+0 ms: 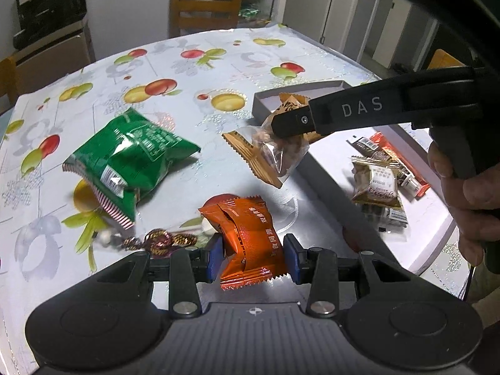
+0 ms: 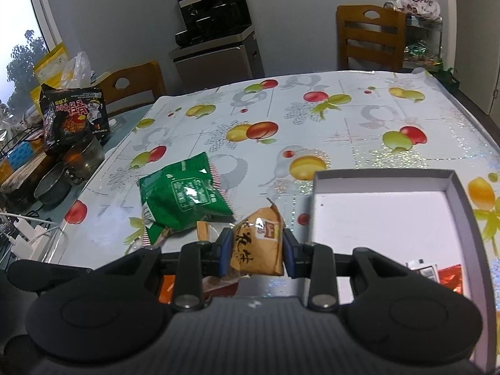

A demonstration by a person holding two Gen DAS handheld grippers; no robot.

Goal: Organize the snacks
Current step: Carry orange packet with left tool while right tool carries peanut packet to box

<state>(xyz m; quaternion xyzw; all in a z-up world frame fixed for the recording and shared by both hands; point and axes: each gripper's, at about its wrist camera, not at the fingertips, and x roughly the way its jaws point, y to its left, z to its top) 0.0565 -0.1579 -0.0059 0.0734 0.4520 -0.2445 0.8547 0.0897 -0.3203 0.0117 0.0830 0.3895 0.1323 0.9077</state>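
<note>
My left gripper [image 1: 253, 257] is shut on an orange snack packet [image 1: 247, 243] and holds it just above the table. My right gripper [image 2: 257, 254] is shut on a tan peanut packet [image 2: 259, 243], which also shows in the left wrist view [image 1: 268, 153], held in the air left of a shallow grey box [image 2: 387, 175]. The box [image 1: 312, 89] holds several small snack packets [image 1: 379, 181]. A green snack bag [image 1: 131, 156] lies on the table to the left; it also shows in the right wrist view [image 2: 184, 193]. A gold-wrapped candy [image 1: 162, 240] lies by my left fingers.
The table has a fruit-print cloth [image 2: 312, 118]. Wooden chairs [image 2: 372, 37] stand at its far side. A black noodle pack [image 2: 75, 112], pots [image 2: 62, 178] and cables sit on a side surface at left. A black appliance [image 2: 215, 9] stands by the wall.
</note>
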